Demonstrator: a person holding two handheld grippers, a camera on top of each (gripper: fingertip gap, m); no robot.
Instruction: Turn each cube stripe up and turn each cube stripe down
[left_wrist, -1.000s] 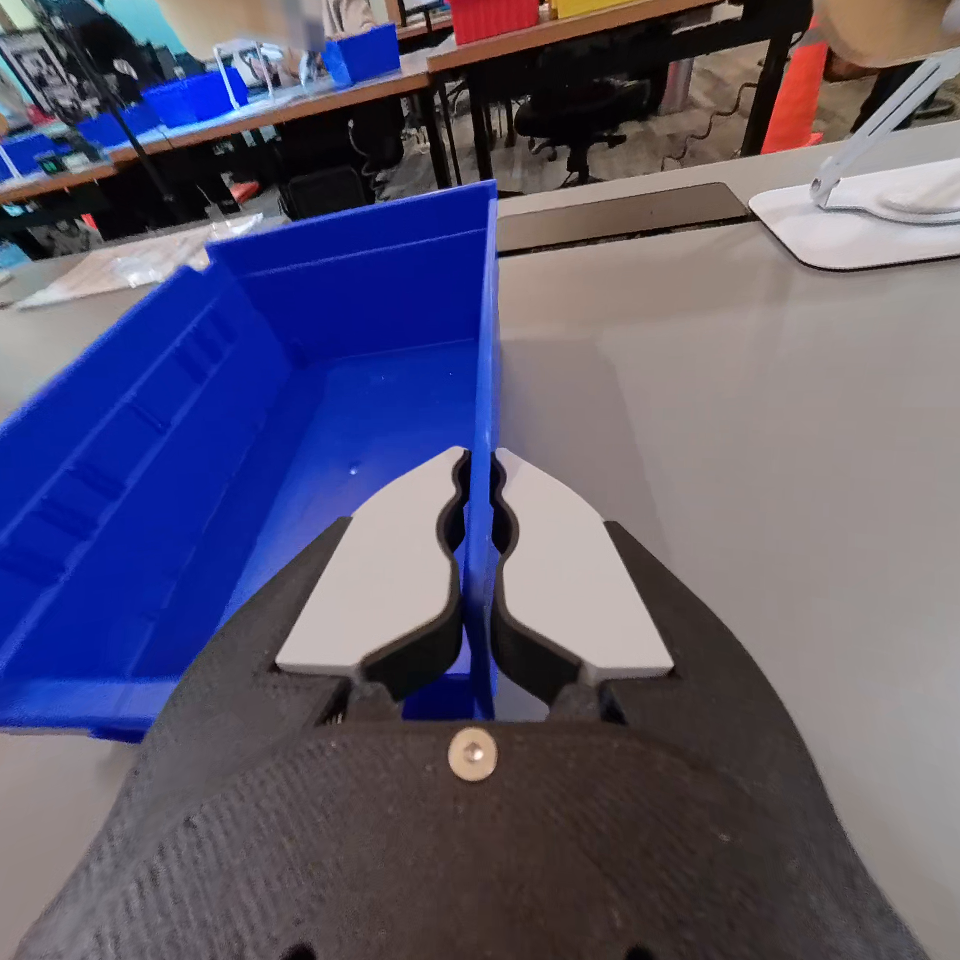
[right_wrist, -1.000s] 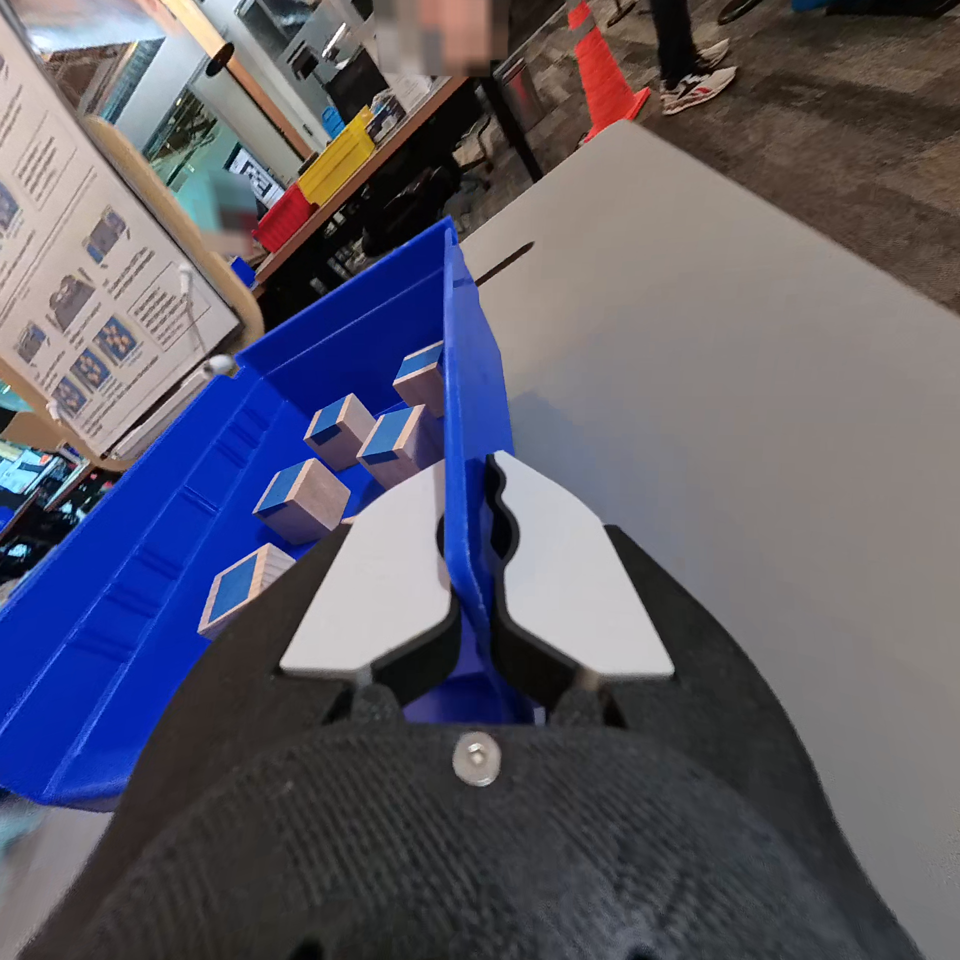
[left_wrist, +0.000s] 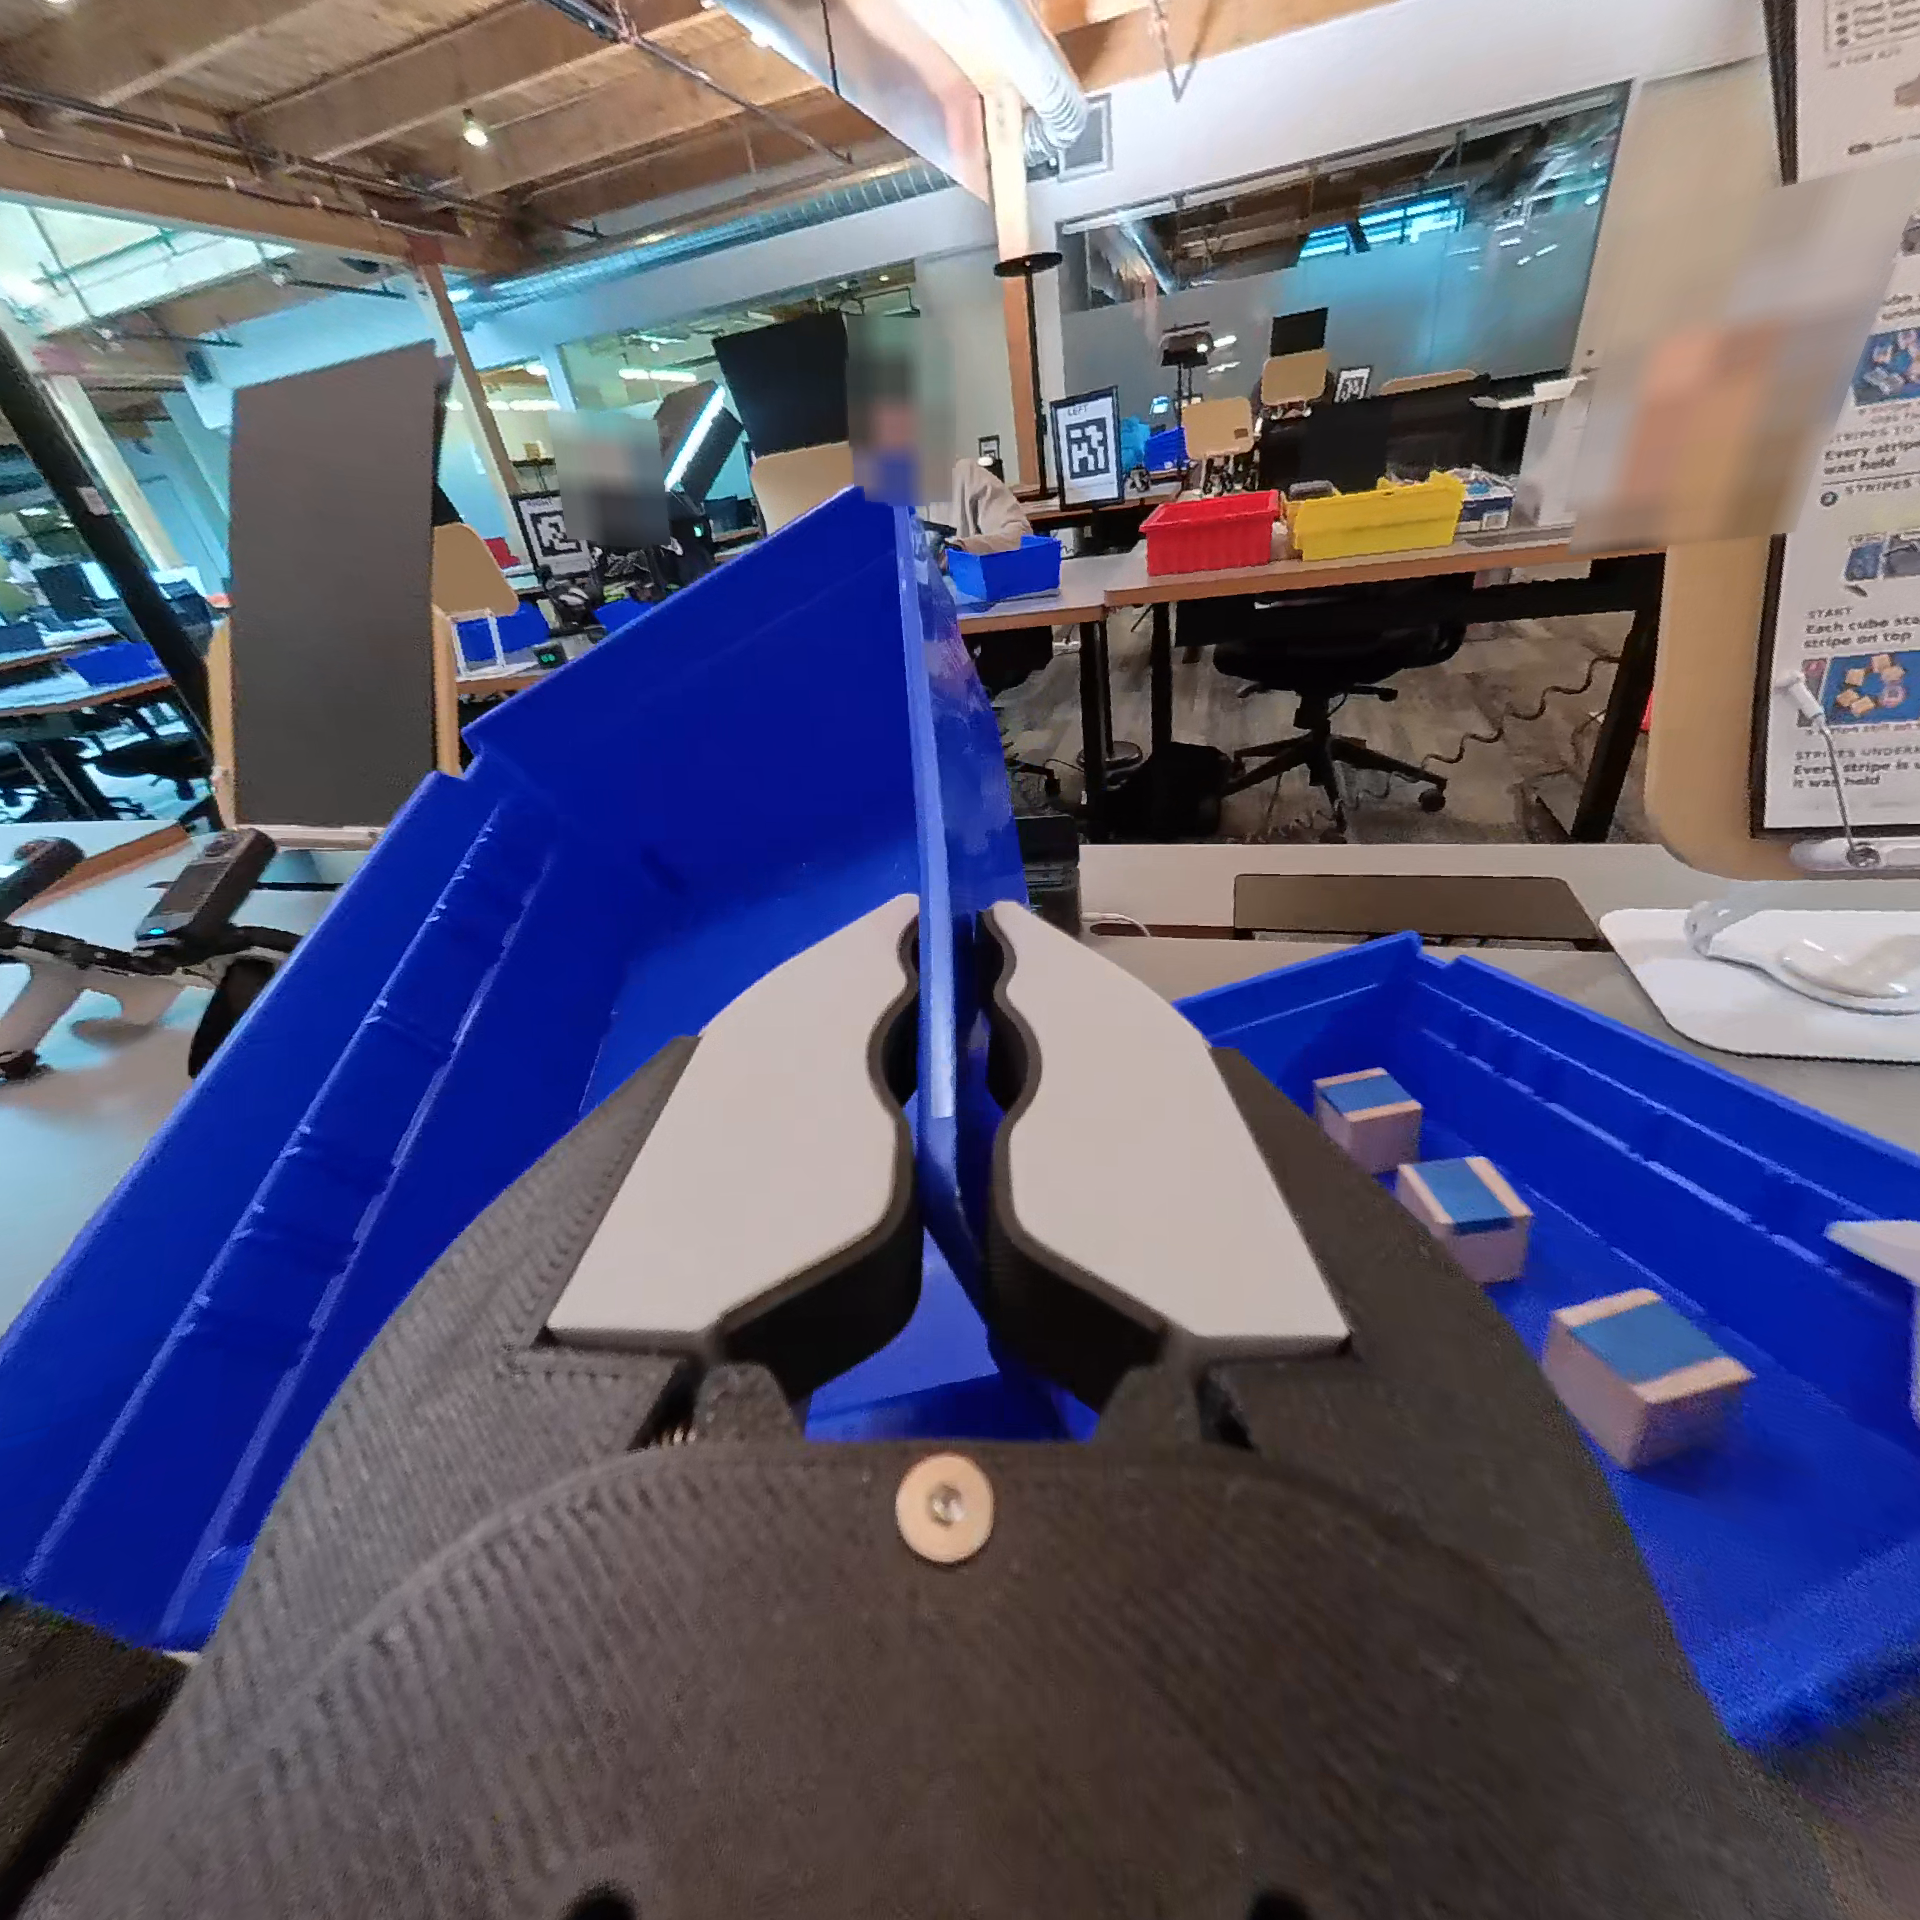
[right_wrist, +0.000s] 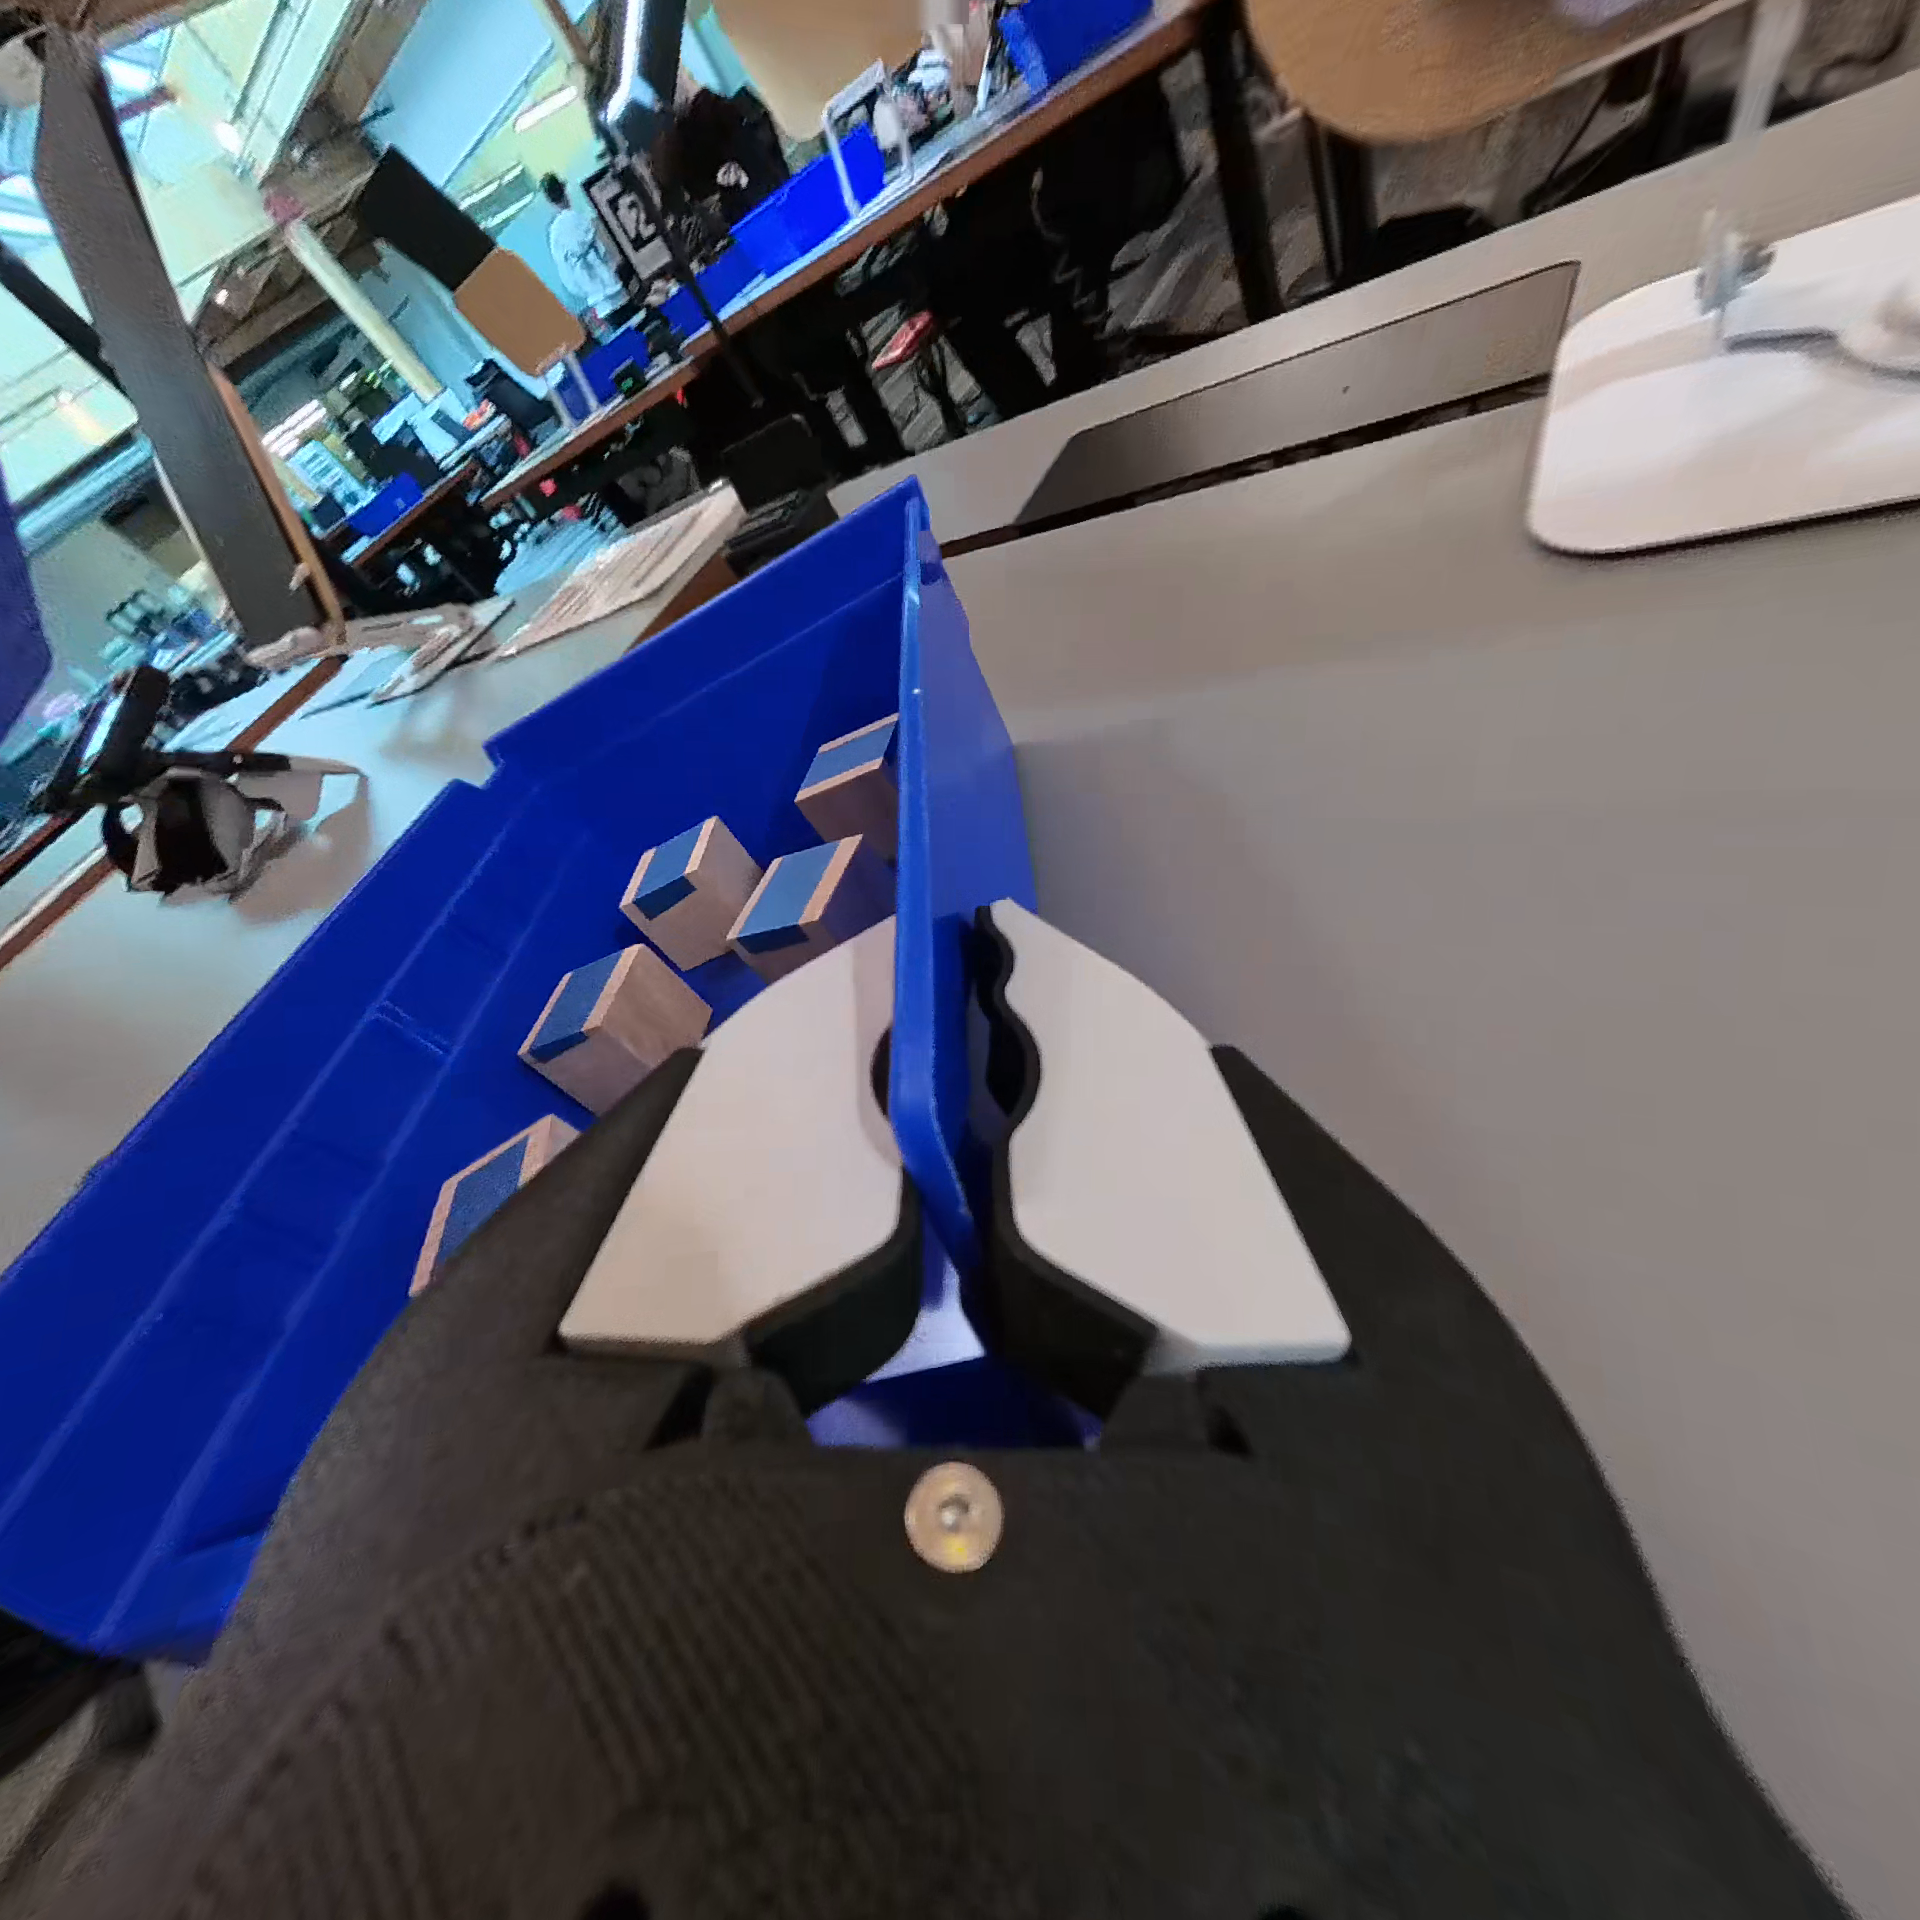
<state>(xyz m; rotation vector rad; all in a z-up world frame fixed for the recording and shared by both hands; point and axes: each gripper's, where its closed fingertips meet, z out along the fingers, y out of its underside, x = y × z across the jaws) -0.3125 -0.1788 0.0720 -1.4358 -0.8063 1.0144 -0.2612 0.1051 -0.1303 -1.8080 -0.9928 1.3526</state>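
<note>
My left gripper (left_wrist: 951, 920) is shut on the right side wall of an empty blue bin (left_wrist: 665, 810), which is held tilted up, far end high. To its right sits a second blue bin (left_wrist: 1662, 1081) holding wooden cubes (left_wrist: 1465, 1210) with blue stripes on top. My right gripper (right_wrist: 940, 920) is shut on the right wall of that cube bin (right_wrist: 312, 1143). Several cubes (right_wrist: 613, 1023) lie in it, blue stripes facing up; one (right_wrist: 488, 1195) is partly hidden behind my finger.
A white lamp base (right_wrist: 1714, 416) stands at the table's back right, also seen in the left wrist view (left_wrist: 1766, 987). A dark slot (right_wrist: 1299, 395) runs along the table's back. A black device (right_wrist: 187, 821) lies on the table at far left. Grey table surface (right_wrist: 1455, 935) spreads to the right.
My left gripper has raised and tilted the empty bin, so its view now looks out over the room and the cube bin. My right gripper has turned with the cube bin, still shut on its wall.
</note>
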